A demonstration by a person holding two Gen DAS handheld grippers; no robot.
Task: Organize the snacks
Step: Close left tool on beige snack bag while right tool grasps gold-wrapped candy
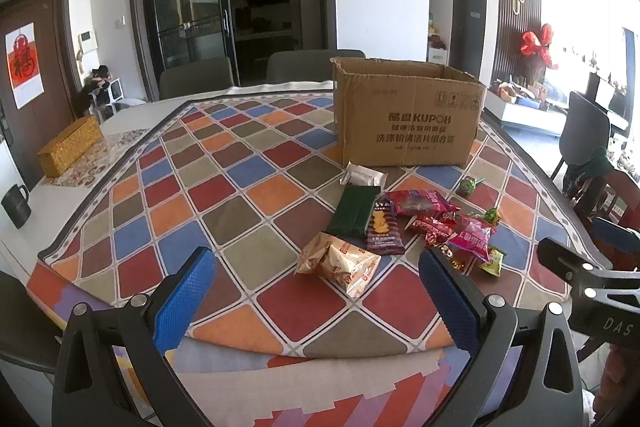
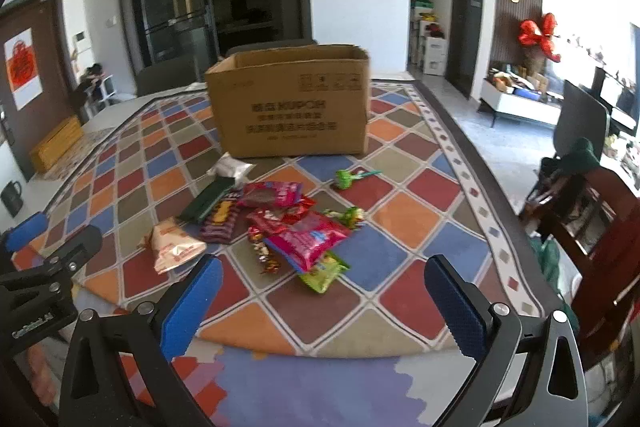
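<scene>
A pile of snack packets lies on the checked tablecloth [image 1: 240,195] in front of an open cardboard box [image 1: 404,115], which also shows in the right wrist view [image 2: 292,107]. The pile holds a tan biscuit packet [image 1: 340,263] [image 2: 172,247], a dark green packet [image 1: 354,211] [image 2: 206,201], a purple packet [image 1: 384,231], pink-red packets [image 1: 424,205] [image 2: 308,239] and green candies [image 2: 348,179]. My left gripper [image 1: 316,291] is open and empty, just short of the tan packet. My right gripper [image 2: 322,295] is open and empty, near the green packet [image 2: 324,273].
A woven yellow box [image 1: 70,145] and a black mug [image 1: 16,203] stand at the table's left side. Grey chairs [image 1: 196,77] stand behind the table. A dark wooden chair [image 2: 600,227] is at the right. The table's near edge is under both grippers.
</scene>
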